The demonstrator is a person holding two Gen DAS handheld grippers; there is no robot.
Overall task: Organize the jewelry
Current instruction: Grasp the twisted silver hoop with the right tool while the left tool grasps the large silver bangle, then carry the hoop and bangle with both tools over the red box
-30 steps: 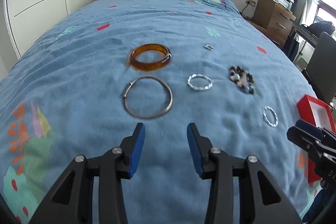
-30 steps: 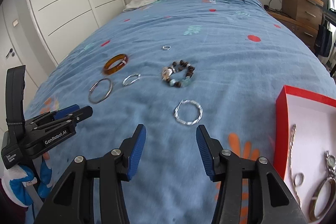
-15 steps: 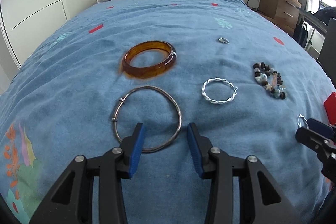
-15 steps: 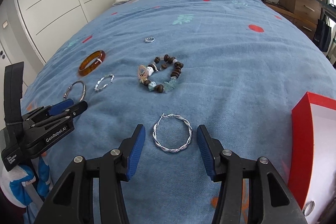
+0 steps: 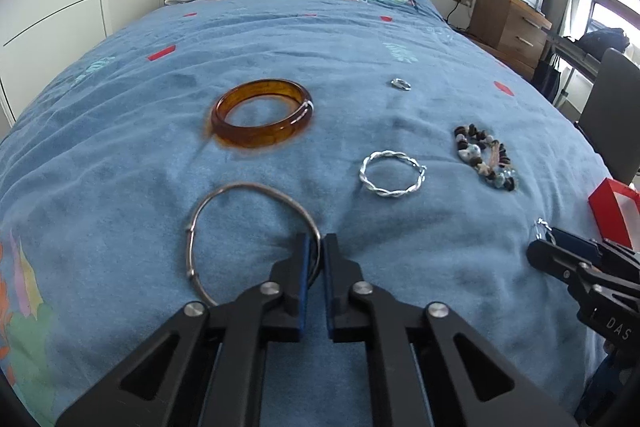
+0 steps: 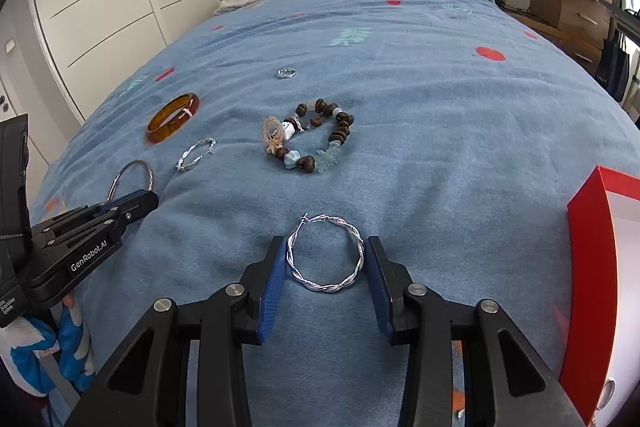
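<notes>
Blue bedspread [image 5: 120, 155] carries everything, and the red box [image 6: 588, 227] sits at its right edge, some pieces already showing in its near corner. Laid out across the cloth, from big to small: an amber bangle [image 5: 262, 118], a thin silver bangle [image 5: 224, 195], a beaded bracelet [image 6: 316, 139], two twisted silver hoops and a small ring [image 5: 400, 83].

Half a second ago both tools hung short of their targets with the fingers spread. Now the left gripper [image 5: 314, 259] has come forward and clenched — its blue pads pinch the near right arc of the thin silver bangle, which lies otherwise flat on the bedspread. The right gripper [image 6: 326, 259] has advanced too; its fingers have narrowed to bracket the near twisted hoop [image 6: 326, 253] on both sides, the pads at or just off the wire, not visibly squeezing it. The other twisted hoop [image 5: 392, 174] lies untouched beside the beads.

So, as I judge it, two pickups are starting at once — the left grasp is made, the right one needs a final squeeze before either piece can travel to the box.
</notes>
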